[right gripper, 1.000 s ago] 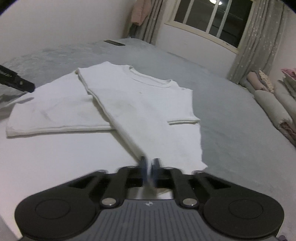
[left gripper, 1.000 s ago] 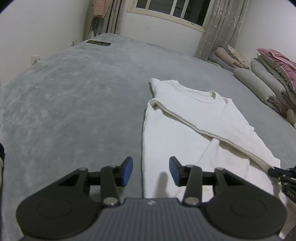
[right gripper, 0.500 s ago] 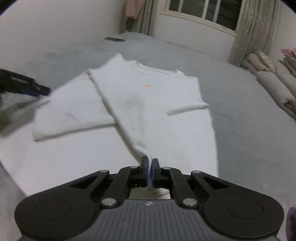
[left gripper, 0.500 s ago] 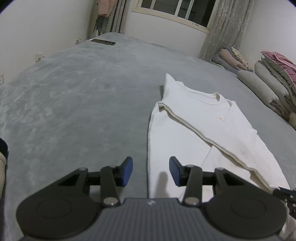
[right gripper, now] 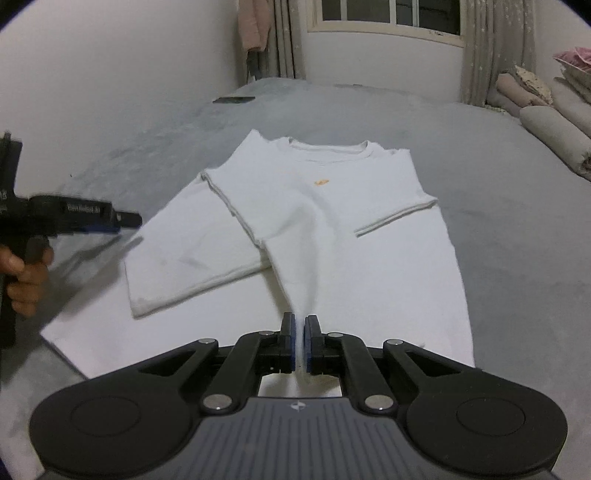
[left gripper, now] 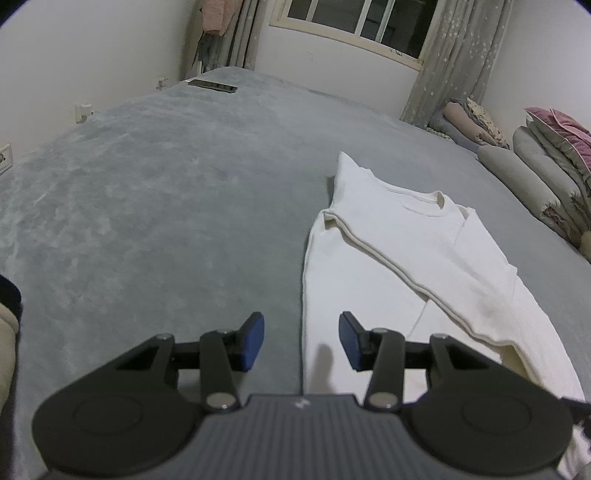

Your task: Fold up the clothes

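Right gripper [right gripper: 300, 341] lifted, pinching shirt [right gripper: 332, 229] edge | left gripper [left gripper: 301, 341] half-open, empty

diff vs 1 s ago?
The right gripper carried its pinched fold of the white T-shirt toward the hem; its jaws have just been opening slightly, cloth still between them. The left gripper stayed open and empty above the grey blanket.

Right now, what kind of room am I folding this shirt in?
Most likely a bedroom: the white T-shirt lies on a wide bed with a grey plush cover, rolled quilts and bedding are stacked along one side, and a curtained window sits behind.
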Motion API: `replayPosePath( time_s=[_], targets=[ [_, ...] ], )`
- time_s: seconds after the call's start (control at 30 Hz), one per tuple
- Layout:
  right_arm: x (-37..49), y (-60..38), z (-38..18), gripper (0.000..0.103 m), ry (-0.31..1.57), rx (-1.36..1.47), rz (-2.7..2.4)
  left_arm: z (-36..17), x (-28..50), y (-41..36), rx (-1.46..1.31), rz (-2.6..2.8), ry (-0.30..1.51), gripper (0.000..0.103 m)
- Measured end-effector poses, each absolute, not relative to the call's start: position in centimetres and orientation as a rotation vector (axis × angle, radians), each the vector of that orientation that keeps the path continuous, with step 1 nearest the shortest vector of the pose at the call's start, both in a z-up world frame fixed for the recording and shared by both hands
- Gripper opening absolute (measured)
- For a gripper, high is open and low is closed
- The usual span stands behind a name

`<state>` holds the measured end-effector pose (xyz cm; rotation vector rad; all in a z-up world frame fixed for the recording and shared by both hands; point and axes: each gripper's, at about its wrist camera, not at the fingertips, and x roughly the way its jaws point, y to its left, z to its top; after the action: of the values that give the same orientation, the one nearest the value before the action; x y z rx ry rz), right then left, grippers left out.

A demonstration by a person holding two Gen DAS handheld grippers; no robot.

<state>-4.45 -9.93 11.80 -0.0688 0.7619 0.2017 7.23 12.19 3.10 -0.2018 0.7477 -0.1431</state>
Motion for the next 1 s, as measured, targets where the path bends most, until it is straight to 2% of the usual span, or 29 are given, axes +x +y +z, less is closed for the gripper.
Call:
replayPosePath(
  time_s=[0.13, 0.17, 0.23, 0.27, 0.53, 0.73, 0.9, 0.97, 1.0],
  targets=[
    [-4.8, -10.4, 12.0, 0.027, 0.749, -0.107, 0.221, 3.6, 7.5, 12.8, -0.219, -0.136, 0.733, 0.042],
    [-5.0, -10.8, 12.4, 0.03, 0.73, -0.098, 0.232, 3.8, 7.6, 13.0, -0.227, -0.134, 0.725, 0.042],
    [-4.9, -12.0, 12.7, 0.043, 0.712, -0.069, 0.225, 4.3, 8.4, 13.4, -0.255, -0.137, 0.713, 0.043],
    [-4.6, -12.7, 12.7, 0.044, 0.709, -0.051, 0.214, 4.6, 9.1, 13.7, -0.287, -0.132, 0.711, 0.043],
    [-3.3, -17.5, 11.0, 0.045, 0.749, 0.112, 0.143, 4.7, 16.7, 13.2, -0.362, -0.1, 0.687, 0.043],
    [-5.3, -15.6, 12.6, 0.045, 0.627, -0.036, 0.245, 2.8, 21.2, 10.9, -0.268, -0.115, 0.708, 0.043],
    [-6.1, -12.1, 11.7, 0.043, 0.651, -0.215, 0.361, 1.9, 22.3, 9.4, -0.272, -0.216, 0.703, 0.043],
    [-6.1, -11.2, 11.0, 0.04, 0.673, -0.273, 0.343, 1.5, 22.4, 8.9, -0.262, -0.25, 0.712, 0.039],
    [-6.1, -10.9, 10.6, 0.029, 0.682, -0.295, 0.334, 1.2, 22.5, 8.6, -0.245, -0.253, 0.722, 0.025]
  ],
)
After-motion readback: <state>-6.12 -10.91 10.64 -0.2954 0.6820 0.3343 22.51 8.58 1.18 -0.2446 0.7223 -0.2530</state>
